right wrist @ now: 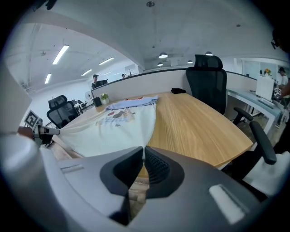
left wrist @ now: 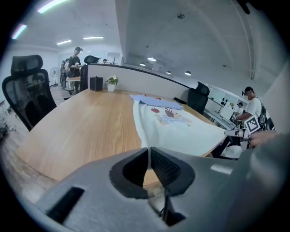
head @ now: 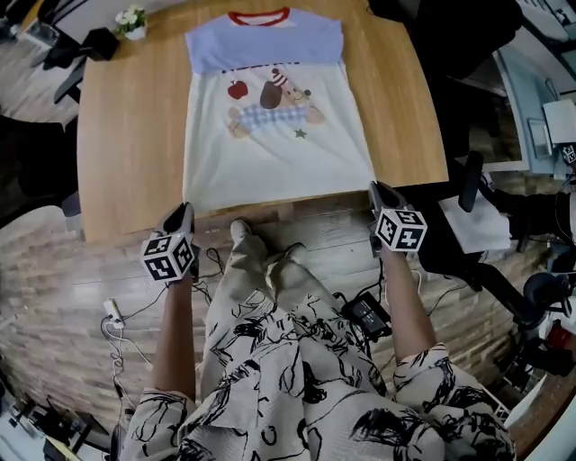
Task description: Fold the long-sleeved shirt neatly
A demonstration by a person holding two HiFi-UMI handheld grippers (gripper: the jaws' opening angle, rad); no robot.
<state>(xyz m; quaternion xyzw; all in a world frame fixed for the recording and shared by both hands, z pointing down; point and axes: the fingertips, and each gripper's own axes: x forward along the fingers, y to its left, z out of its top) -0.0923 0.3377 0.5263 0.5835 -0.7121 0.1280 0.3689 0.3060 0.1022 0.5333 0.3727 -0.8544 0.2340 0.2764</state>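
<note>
The shirt (head: 270,135) lies flat on the wooden table (head: 126,153). Its body is cream, its top is pale blue, the collar is red at the far end, and a cartoon print sits mid-chest. The hem lies along the table's near edge. My left gripper (head: 180,216) is shut on the hem's left corner, and cloth (left wrist: 176,124) runs straight into its closed jaws (left wrist: 148,152). My right gripper (head: 378,191) is shut on the hem's right corner, where the shirt (right wrist: 118,124) tapers into the pinch (right wrist: 144,149). No sleeves show beside the body.
A small potted plant (head: 131,22) and a black box (head: 99,43) stand at the table's far left corner. Office chairs flank the table (left wrist: 27,90) (right wrist: 206,81). Cables and a power strip (head: 112,315) lie on the floor by my legs.
</note>
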